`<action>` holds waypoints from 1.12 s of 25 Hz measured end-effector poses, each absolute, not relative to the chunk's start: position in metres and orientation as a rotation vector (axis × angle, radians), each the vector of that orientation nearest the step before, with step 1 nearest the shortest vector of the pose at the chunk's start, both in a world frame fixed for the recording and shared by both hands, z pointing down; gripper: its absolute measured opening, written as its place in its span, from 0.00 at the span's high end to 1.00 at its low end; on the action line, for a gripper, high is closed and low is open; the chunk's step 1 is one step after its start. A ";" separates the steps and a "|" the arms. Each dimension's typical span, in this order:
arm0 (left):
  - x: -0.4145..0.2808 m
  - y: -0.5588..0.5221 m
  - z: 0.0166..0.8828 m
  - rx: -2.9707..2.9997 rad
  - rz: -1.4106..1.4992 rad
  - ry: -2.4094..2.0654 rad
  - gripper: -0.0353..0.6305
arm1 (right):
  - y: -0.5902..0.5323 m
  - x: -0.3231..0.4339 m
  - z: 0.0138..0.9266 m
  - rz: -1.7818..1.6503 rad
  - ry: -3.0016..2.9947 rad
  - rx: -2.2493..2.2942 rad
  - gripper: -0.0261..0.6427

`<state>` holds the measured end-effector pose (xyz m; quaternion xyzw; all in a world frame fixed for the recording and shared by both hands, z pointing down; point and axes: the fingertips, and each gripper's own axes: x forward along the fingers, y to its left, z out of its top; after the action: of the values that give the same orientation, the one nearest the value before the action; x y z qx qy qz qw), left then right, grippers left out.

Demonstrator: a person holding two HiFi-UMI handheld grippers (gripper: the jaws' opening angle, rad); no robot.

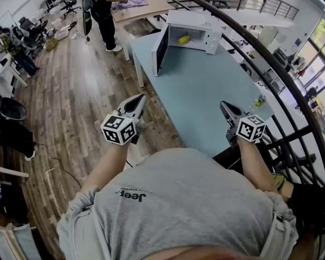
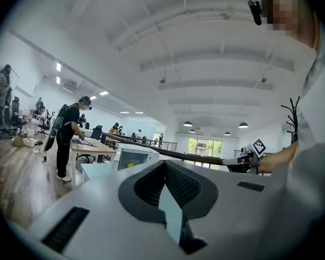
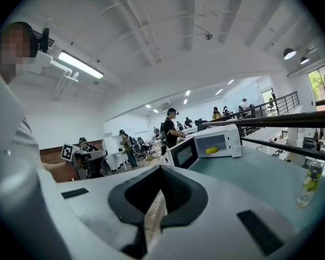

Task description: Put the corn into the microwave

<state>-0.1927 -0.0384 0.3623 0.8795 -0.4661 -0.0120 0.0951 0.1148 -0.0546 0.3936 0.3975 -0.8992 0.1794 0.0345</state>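
Corn [image 1: 183,38] lies already inside the microwave [image 1: 195,18], which stands at the far end of the blue desk [image 1: 206,91], at about 12 o'clock in the head view. In the right gripper view the yellow cob shows in the oven's cavity. The microwave door [image 1: 161,50] hangs wide open toward 9 o'clock of the oven. The left gripper [image 1: 141,97] is held near the person's body at about 8 o'clock, off the desk's edge and over the wooden floor. Its jaws are pressed together with nothing between them. The right gripper [image 1: 223,105] is at about 4 o'clock, over the near end of the desk. Its jaws are also together and empty, with only a thin slit between them. Both grippers are well apart from the microwave. A small bottle [image 1: 258,103] stands near the right gripper on the desk, at 3 o'clock. I judge the main step is done, because the corn is in its place. What may be left is only to close the door, if the task wants it.
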 end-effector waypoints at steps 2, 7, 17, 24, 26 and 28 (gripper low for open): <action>-0.189 -0.039 0.362 2.607 -0.039 -1.381 0.92 | -0.057 0.119 0.393 0.550 -2.763 1.225 0.93; -0.186 -0.040 0.361 2.597 -0.043 -1.388 0.92 | -0.059 0.126 0.396 0.523 -2.739 1.222 0.94; -0.185 -0.041 0.365 2.581 -0.041 -1.406 0.92 | -0.064 0.125 0.400 0.487 -2.723 1.184 0.94; -0.190 -0.041 0.365 2.572 -0.035 -1.419 0.92 | -0.066 0.123 0.402 0.496 -2.724 1.178 0.94; -0.191 -0.041 0.365 2.571 -0.034 -1.422 0.92 | -0.066 0.123 0.402 0.494 -2.726 1.177 0.94; -0.192 -0.040 0.365 2.571 -0.034 -1.423 0.92 | -0.065 0.122 0.402 0.490 -2.727 1.174 0.94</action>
<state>-0.1916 -0.0396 0.3648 0.8704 -0.4816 -0.0116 0.1014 0.1222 -0.0654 0.4016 0.3893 -0.9042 0.1626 0.0660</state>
